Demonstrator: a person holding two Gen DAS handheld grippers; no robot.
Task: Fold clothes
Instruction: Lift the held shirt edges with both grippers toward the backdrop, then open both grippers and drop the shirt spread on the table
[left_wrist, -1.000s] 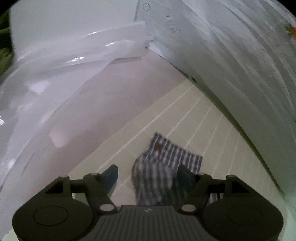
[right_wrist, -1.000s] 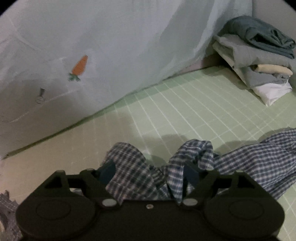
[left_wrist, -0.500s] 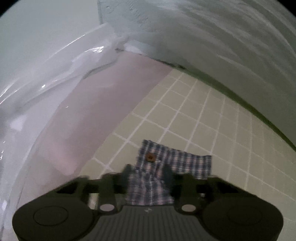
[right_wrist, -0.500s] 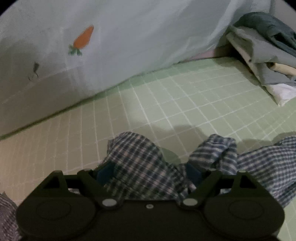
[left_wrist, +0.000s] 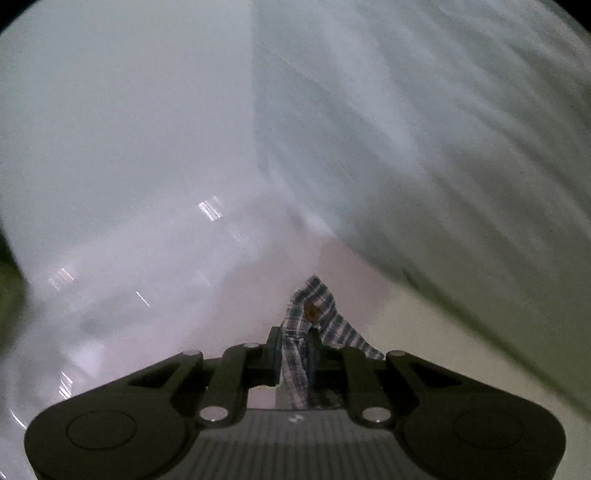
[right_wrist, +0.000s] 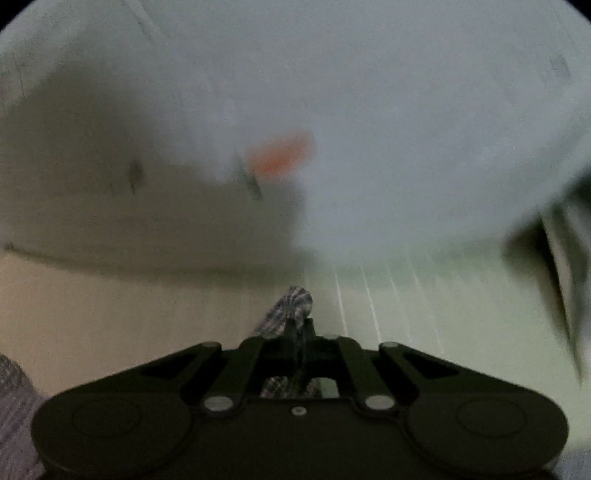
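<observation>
Through the left wrist view, I saw my left gripper (left_wrist: 295, 341), jaws just closing, clamped on the plaid shirt (left_wrist: 314, 317), its buttoned corner poking toward twelve o'clock. On the right wrist view, my right gripper (right_wrist: 299, 328) pinched another shirt fold (right_wrist: 288, 308) above the grid mat (right_wrist: 424, 295) at three.

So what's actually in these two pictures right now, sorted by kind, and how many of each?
Grippers: 2, the left gripper and the right gripper, each shut on the checked shirt
Checked shirts: 1, with one brown button
Pale hanging sheets: 1, the sheet with an orange carrot print
Green gridded mats: 1, the mat
Total: 5 things; the rest is too blurred to count.
</observation>
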